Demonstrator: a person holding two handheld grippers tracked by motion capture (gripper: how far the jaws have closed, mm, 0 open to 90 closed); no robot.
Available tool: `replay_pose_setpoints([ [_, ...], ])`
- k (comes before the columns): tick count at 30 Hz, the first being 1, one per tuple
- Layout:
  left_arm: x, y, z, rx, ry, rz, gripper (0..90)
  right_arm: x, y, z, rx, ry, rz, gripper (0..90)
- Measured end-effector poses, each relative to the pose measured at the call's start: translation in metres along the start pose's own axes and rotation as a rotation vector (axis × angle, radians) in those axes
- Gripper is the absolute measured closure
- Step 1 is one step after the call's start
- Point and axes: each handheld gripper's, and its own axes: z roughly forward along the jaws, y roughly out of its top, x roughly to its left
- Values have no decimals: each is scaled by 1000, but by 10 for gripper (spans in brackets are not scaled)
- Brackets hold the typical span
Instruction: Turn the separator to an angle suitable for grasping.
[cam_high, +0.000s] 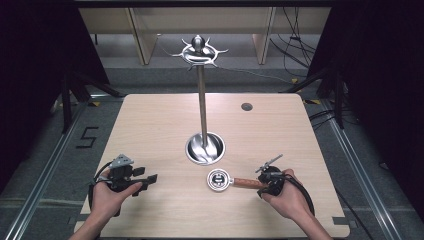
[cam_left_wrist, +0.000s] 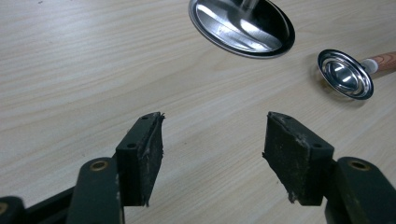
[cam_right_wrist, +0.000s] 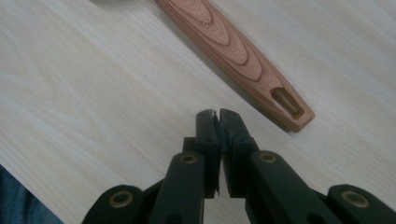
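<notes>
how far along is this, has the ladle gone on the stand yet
Nothing looks done: the ladle lies flat on the table, and the stand's hooks carry nothing. Nothing is in hand: the right gripper is shut beside the wooden handle, and the left gripper is open. If hanging is the aim, gripping, lifting and hooking remain.

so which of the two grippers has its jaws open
The left gripper: its jaws stand wide apart over bare table. The right gripper has its jaws pressed together, empty, beside the ladle's wooden handle.
</notes>
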Motion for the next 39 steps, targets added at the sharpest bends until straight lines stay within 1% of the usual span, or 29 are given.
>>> replay_pose_setpoints([
  [1,0,0,0,3,1,1,367,-1,4,2,23,11,38,900],
  [2,0,0,0,3,1,1,367,-1,4,2,23,11,38,900],
  [3,1,0,-1,-2,-1,11,367,-3,9,4,68,37,78,900],
  [4,1,0,-1,-2,-1,11,367,-3,9,4,68,37,78,900],
  [5,1,1,-1,1,-4,16,367,-1,11,5,85,27,107,900],
  [6,-1,0,-1,-8,-9,-1,367,-3,14,5,95,33,99,900],
  [7,-1,0,-1,-12,-12,-6,367,-2,18,9,94,40,130,900],
  [8,-1,0,-2,-10,-13,-5,367,-3,20,9,113,40,135,900],
  [9,-1,0,-1,-13,-14,-4,367,0,23,11,149,62,223,900],
  [10,-1,0,-1,-14,-13,-5,366,-1,24,12,163,59,215,900],
  [12,-1,0,-1,-14,-14,-4,367,-2,26,14,155,54,226,900],
  [13,-2,0,-1,-24,-14,-10,367,-7,30,17,155,43,226,900],
  [14,-2,0,-1,-24,-14,-10,367,-7,32,17,173,45,265,900],
  [15,-2,0,-1,-23,-15,-10,367,-11,33,19,138,33,235,900],
  [17,-2,0,-1,-23,-17,-10,367,-14,35,19,146,28,224,900],
  [18,-2,0,-1,-22,-18,-11,367,-17,39,20,136,19,241,900],
  [20,-2,0,-1,-22,-15,-10,367,-22,43,21,104,-18,230,900],
  [22,-1,0,-2,-8,-14,5,367,-24,47,20,122,-24,248,900],
  [24,0,1,-2,-12,-15,10,366,-30,54,24,102,-46,260,900],
  [25,-1,0,-2,-11,-15,1,367,-31,57,25,91,-35,269,900],
  [26,0,0,-2,-10,-17,3,367,-32,60,24,117,-27,287,900],
  [27,0,0,-2,-8,-15,3,367,-34,65,28,110,-34,294,900],
  [29,0,0,-2,-7,-17,2,366,-36,67,30,100,-40,293,900],
  [30,0,0,-2,-10,-16,-1,366,-39,69,32,96,-59,274,900],
  [32,0,0,-2,-8,-14,2,367,-43,74,34,97,-58,275,900],
  [33,0,0,-2,-8,-17,4,367,-46,80,38,77,-65,274,900],
  [35,0,0,-2,-7,-17,5,366,-47,85,41,67,-66,280,900],
  [38,0,0,-2,-9,-15,2,367,-49,91,43,70,-55,278,900],
  [39,0,0,-2,-9,-18,2,367,-51,93,44,70,-38,263,900],
])
